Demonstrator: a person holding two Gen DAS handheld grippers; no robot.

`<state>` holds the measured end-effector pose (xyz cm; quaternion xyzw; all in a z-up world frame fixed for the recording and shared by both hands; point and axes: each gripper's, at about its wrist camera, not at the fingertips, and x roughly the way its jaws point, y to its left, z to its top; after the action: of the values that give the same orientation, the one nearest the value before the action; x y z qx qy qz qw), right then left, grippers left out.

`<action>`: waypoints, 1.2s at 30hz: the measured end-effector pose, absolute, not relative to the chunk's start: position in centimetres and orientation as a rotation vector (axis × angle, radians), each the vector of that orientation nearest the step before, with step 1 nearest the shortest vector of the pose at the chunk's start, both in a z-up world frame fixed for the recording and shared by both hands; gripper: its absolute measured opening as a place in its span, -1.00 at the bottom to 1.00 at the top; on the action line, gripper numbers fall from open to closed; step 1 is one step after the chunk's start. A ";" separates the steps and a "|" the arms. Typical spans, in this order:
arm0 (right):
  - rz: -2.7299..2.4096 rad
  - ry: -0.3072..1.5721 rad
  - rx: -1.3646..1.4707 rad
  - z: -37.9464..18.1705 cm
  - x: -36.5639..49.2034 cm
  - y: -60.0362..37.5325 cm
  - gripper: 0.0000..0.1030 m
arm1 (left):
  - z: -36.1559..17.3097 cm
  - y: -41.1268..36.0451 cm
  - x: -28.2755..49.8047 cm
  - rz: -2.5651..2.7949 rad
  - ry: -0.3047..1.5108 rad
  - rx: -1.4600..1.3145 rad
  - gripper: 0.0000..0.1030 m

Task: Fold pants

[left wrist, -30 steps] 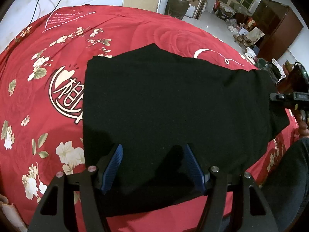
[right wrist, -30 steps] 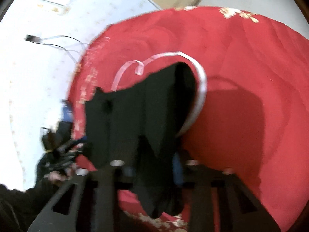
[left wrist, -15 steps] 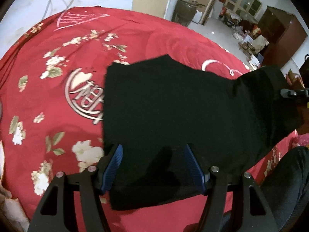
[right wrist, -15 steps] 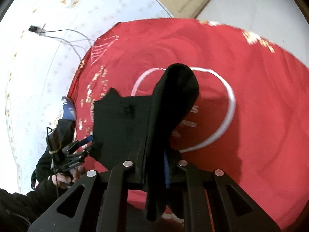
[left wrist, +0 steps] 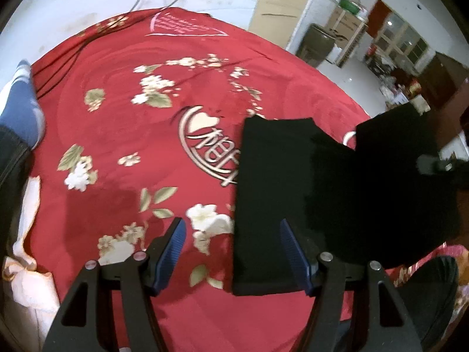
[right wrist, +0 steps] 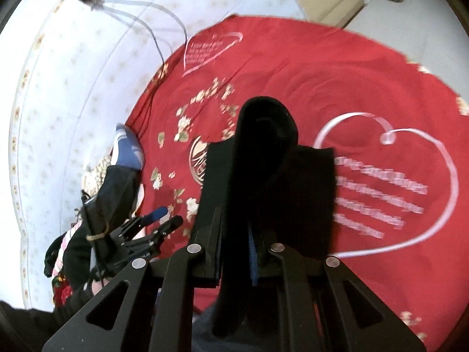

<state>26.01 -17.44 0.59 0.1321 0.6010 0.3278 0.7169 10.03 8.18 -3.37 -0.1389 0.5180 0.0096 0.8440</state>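
I see the red floral bedspread point(left wrist: 123, 135) filling most of both views. On it the black pants point(left wrist: 272, 182) lie folded, right of the gold emblem point(left wrist: 205, 149). My right gripper point(right wrist: 234, 249) is clamped on a lifted flap of the pants, raised above the flat part. My left gripper point(left wrist: 231, 252) hovers at the near left edge, jaws spread, holding nothing.
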 end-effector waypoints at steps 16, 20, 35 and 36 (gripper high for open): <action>0.787 1.469 0.222 -7.4 26.1 -6.1 -0.36 | -4.5 10.5 10.2 0.082 1.106 -0.352 0.34; 0.858 1.353 0.352 -5.3 25.8 -7.3 -0.10 | -4.4 10.6 10.3 0.073 1.095 -0.359 0.34; 0.531 1.289 0.407 -7.0 23.3 -18.7 -0.34 | -7.6 6.2 10.8 -0.187 1.167 -0.483 0.30; 0.531 1.292 0.435 -7.1 23.5 -19.0 -0.34 | -7.6 5.9 10.7 -0.193 1.160 -0.482 0.31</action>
<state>23.45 -19.00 -7.08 0.1987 0.5898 0.2425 0.7442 10.68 5.92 -7.60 -0.2251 0.5419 -0.0902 0.8047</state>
